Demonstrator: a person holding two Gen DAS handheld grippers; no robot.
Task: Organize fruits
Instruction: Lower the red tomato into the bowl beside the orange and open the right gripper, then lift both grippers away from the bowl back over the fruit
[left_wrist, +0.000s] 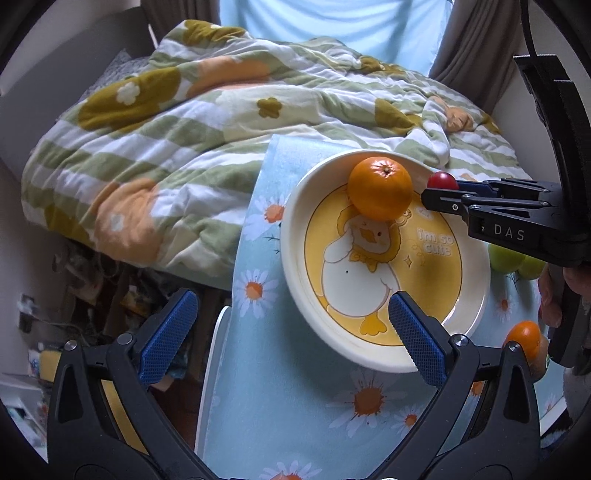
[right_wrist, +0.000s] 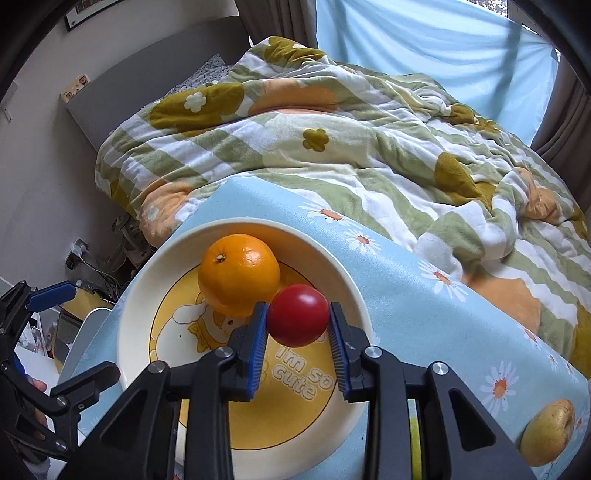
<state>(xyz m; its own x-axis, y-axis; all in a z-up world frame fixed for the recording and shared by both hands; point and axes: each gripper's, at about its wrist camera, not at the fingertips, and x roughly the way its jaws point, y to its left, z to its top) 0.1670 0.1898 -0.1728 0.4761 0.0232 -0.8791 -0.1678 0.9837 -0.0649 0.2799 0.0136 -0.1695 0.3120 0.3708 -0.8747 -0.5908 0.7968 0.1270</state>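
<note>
Right tongs (right_wrist: 298, 332) clamped on a tomato (right_wrist: 297, 314), held over the plate (right_wrist: 136, 306) beside the orange (right_wrist: 238, 274), likely for dropping there. Left tongs (left_wrist: 291, 339) spread apart, holding nothing, hovering near the plate's front rim above the counter (left_wrist: 280, 406).

Glossy glazed plate (right_wrist: 354, 291); smooth shiny tomato (right_wrist: 297, 315); dimpled orange (right_wrist: 238, 274); soft crinkled cloth quilt (right_wrist: 332, 147).

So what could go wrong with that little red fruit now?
The right gripper holds the red fruit over the plate, right beside the orange. Dropped from there, it might roll or bump the orange. Squeezing harder could squash it.
</note>
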